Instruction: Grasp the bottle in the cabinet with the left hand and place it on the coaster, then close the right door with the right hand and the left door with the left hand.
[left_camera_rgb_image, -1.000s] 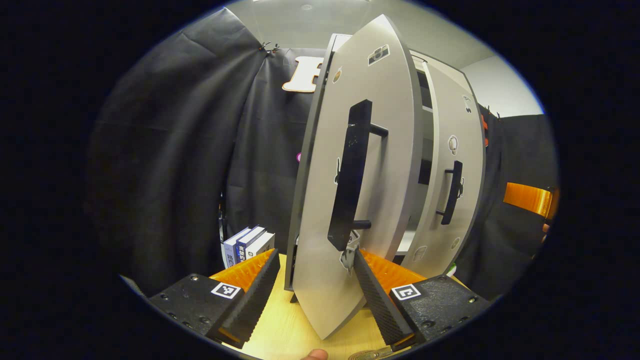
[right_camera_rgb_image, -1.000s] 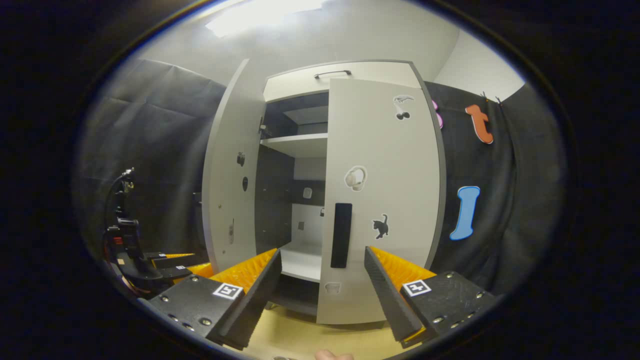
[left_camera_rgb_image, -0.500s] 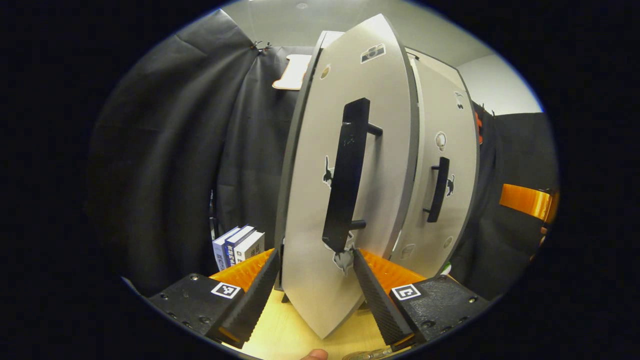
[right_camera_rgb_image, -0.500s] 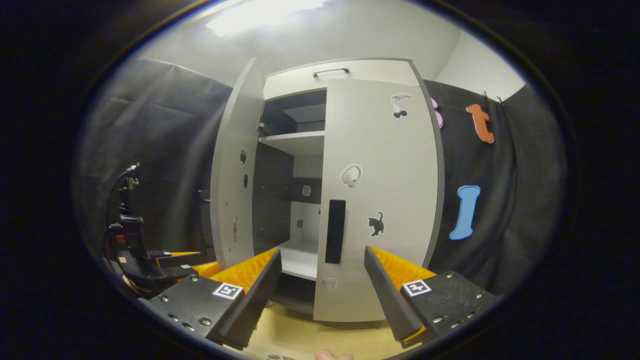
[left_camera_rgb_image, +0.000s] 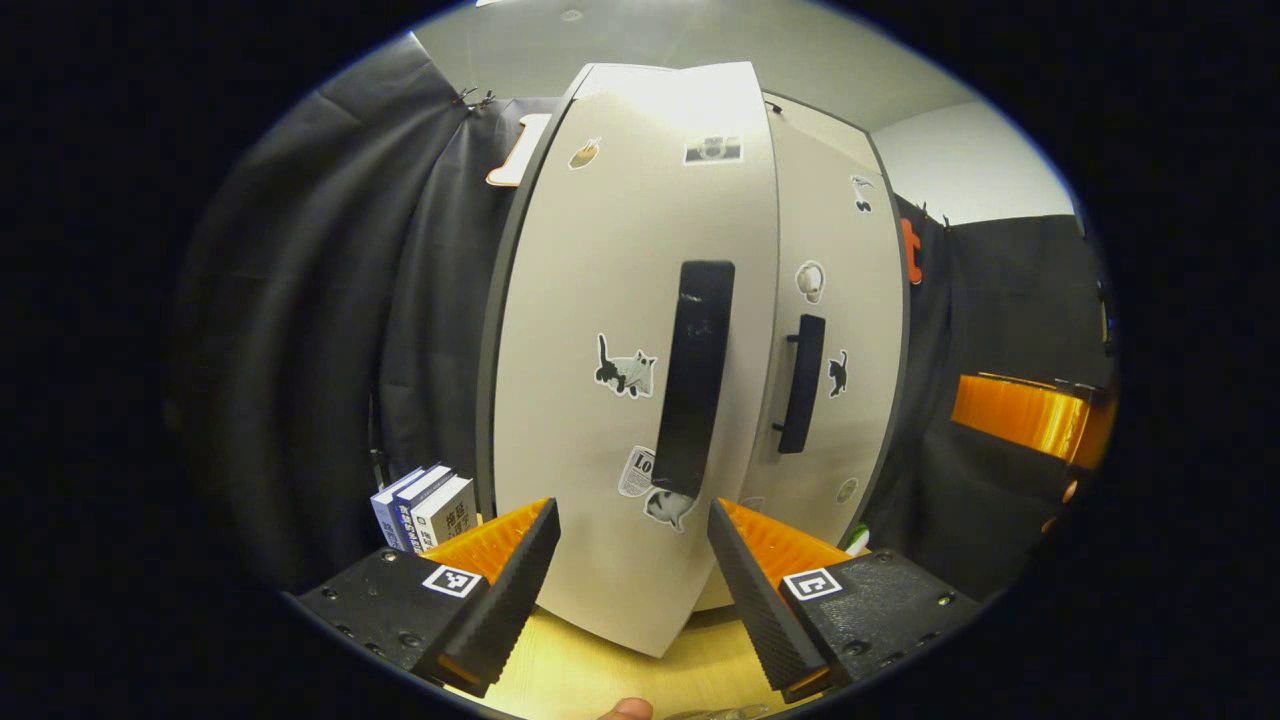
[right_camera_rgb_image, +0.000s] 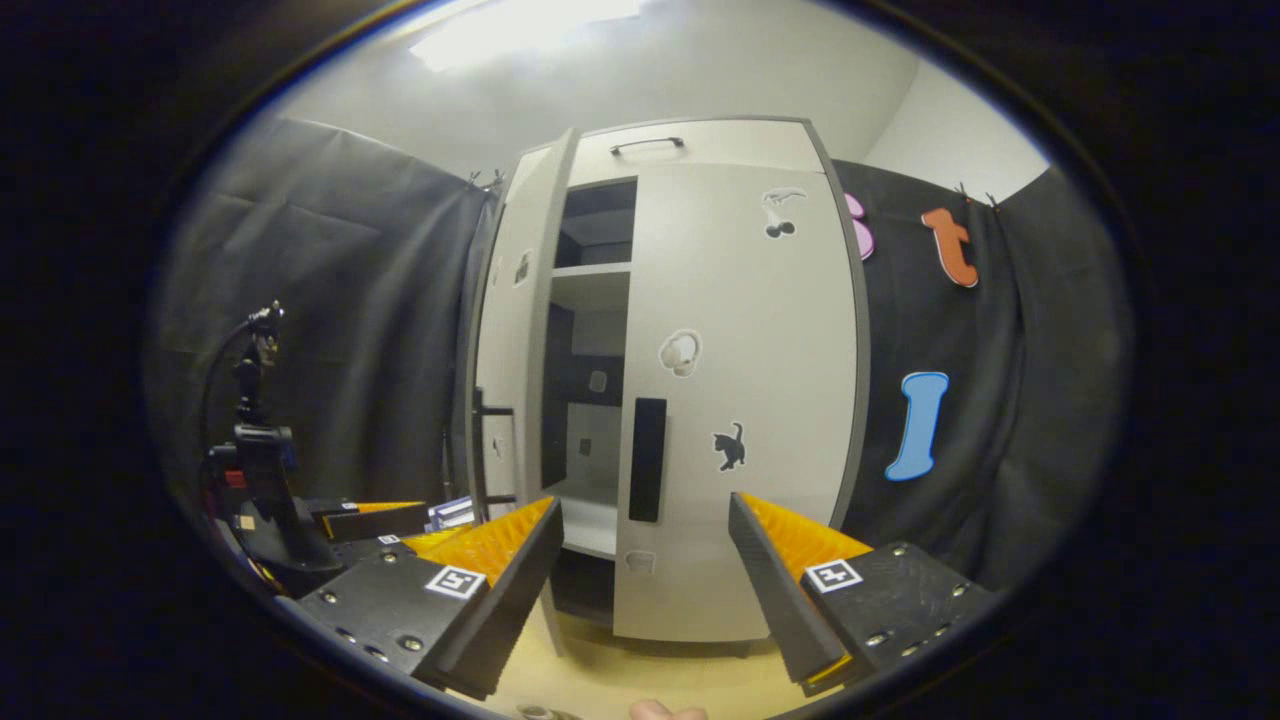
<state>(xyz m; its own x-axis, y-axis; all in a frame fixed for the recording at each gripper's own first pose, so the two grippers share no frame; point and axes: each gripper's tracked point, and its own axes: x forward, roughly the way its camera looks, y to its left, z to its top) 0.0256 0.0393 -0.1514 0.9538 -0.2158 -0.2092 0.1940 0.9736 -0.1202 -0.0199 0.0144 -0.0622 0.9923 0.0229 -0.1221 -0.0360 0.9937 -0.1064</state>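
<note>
Two doors are what is left to deal with, and from where I stand the left door (right_camera_rgb_image: 515, 330) is only partly swung in, a tall gap remaining between it and the right door (right_camera_rgb_image: 740, 400), which lies flush against the cabinet (right_camera_rgb_image: 690, 140). The left gripper (left_camera_rgb_image: 630, 560) sits right in front of the left door's face, jaws spread wide with nothing between them, the long black handle (left_camera_rgb_image: 693, 375) just above. The right gripper (right_camera_rgb_image: 645, 570) hangs back from the cabinet, also wide open and empty. I'd judge the door a stiff, light panel that swings freely on its hinges; a flat push on its face beside the handle should do, no grip needed. Some books (left_camera_rgb_image: 425, 505) stand just beside the cabinet on the wooden table (left_camera_rgb_image: 590, 680), clear of the door's swing. I cannot make out the bottle or coaster.
</note>
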